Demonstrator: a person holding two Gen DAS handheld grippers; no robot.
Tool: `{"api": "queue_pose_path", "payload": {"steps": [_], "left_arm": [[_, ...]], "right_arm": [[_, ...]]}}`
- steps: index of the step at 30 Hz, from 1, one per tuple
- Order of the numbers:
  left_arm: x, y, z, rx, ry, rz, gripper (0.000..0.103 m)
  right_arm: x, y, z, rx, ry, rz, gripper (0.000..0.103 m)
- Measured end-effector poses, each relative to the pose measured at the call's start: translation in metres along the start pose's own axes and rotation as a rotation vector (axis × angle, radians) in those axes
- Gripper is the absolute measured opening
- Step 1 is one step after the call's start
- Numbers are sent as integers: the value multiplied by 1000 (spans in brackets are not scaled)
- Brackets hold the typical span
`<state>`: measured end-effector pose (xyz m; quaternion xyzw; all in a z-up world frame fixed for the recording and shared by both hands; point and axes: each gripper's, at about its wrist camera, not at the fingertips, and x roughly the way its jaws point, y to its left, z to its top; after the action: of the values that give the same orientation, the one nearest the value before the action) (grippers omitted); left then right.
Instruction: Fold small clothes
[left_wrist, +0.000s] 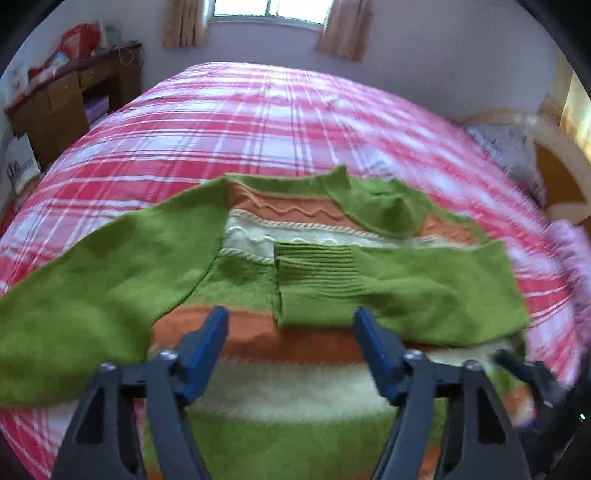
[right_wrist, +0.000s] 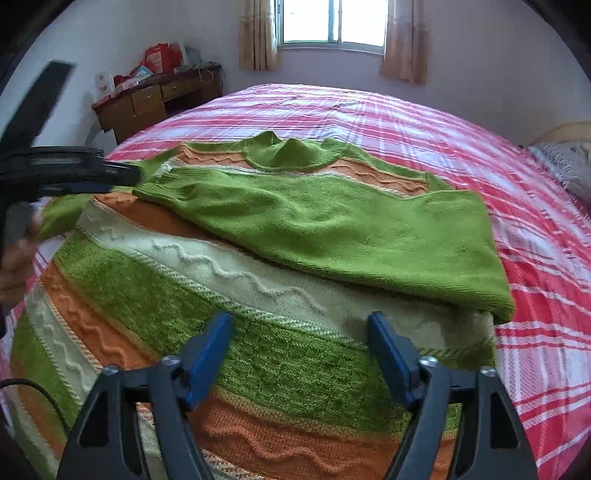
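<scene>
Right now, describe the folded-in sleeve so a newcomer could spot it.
On the pink plaid bed lies a striped sweater. One plain green sleeve is folded across its chest below the collar; unlike the other sleeve, which is spread outward.

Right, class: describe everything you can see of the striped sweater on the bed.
The sweater is a fuzzy-looking knit with green, orange and cream bands, raised wavy lines and a green round collar. It lies flat on the pink plaid bedspread. One green sleeve is folded across the chest, ribbed cuff on the body; the other sleeve lies spread outward. Neither open gripper grips it.
</scene>
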<state>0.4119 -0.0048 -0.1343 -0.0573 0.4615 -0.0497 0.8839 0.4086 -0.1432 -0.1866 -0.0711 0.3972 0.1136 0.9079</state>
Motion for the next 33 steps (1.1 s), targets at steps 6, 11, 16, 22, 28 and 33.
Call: {"api": "queue_pose_path", "payload": {"steps": [6,11,16,22,28,33], "left_arm": [[16,4,-7,-63,-38,-16,9],[5,16,-12,-75,-96,-17,2],[4,40,-14,-163,-116,-93,2],[8,28,-3,-164,-101,-130,55],[34,1,9,-41,-44,-103,25],[13,8,0,-54,-141,-158,10]], "right_arm": [[-3,-6,-4,17,-20,9,80],[-9,-5,-5,13,-46,-6,80],[-11,-2,-6,5,-55,-24,80],[-11,4,-7,-17,-54,-80,80],[-14,4,-8,-22,-72,-105,80],[-16,4,-8,-18,-79,-107,80]]}}
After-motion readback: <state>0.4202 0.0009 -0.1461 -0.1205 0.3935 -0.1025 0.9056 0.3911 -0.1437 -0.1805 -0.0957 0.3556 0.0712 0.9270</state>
